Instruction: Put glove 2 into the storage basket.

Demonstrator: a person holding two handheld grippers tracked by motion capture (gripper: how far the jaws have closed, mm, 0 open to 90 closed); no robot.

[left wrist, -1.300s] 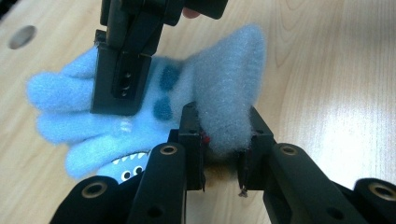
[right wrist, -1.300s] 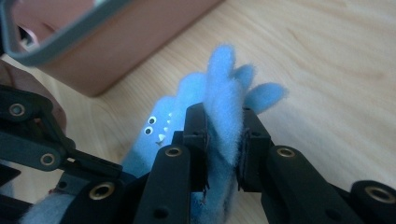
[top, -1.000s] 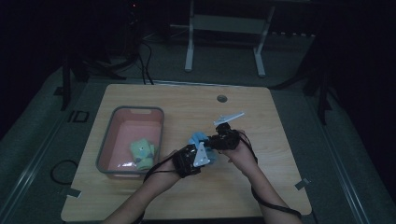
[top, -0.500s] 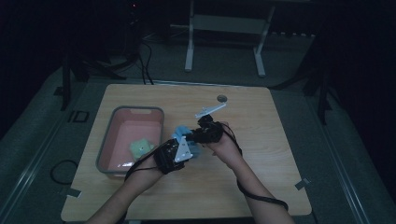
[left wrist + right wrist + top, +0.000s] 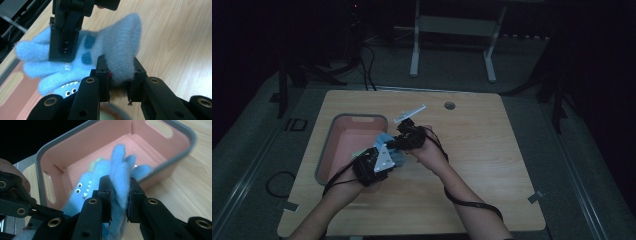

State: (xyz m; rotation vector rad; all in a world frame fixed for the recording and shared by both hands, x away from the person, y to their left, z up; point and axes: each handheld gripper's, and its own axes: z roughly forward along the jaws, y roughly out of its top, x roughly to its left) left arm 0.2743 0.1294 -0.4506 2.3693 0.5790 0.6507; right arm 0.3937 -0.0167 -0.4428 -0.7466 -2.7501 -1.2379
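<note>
— Where's the toy?

— I've got the blue plush monster (image 5: 387,146) strung between both tools above the tabletop. My left gripper (image 5: 119,78) is clamped on a fuzzy pale flap at one end; my right gripper (image 5: 119,195) pinches its fingered blue limb at the other.

— And the bin?

— The pink bin (image 5: 175,135) lies straight ahead of my right jaws, its near rim just beyond the toy's tips. My left hand sits closer to it, I judge, so the toy's long axis should swing that way.
</note>
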